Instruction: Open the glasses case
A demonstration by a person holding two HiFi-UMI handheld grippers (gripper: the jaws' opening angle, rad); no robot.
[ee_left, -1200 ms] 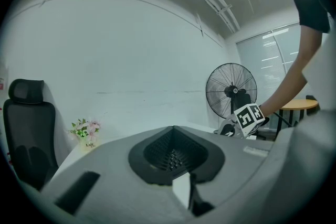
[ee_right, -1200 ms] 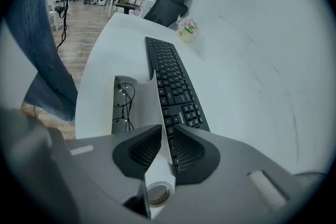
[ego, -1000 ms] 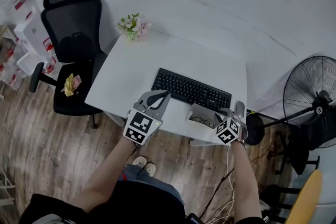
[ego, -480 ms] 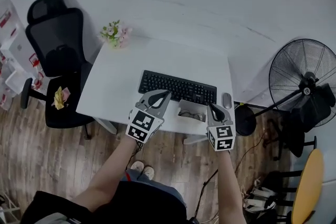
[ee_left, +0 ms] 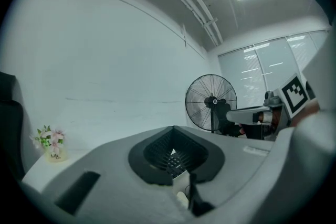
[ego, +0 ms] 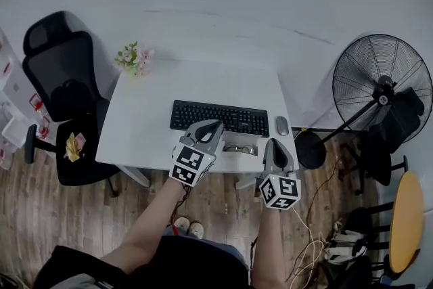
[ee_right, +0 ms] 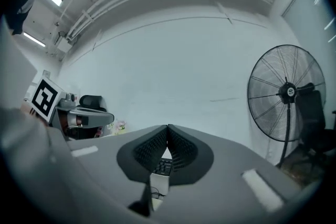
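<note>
— So, where was the glasses case [ego: 241, 143]?

— It was on the white desk [ego: 149, 118], at the near edge, just in front of the black keyboard [ego: 220, 117]. It lay open, with the glasses [ego: 240, 149] visible inside.

— And the left gripper [ego: 214, 125]?

— It hung over the desk just left of the case. Its jaws were clenched tip to tip with nothing between them, and only the keyboard showed through the gap below the tips.

— The right gripper [ego: 273, 143]?

— It was just right of the case, at the desk's near edge and apart from the case. Its jaws were pressed together and empty. A mouse [ego: 282, 125] sat beyond it, beside the keyboard.
</note>
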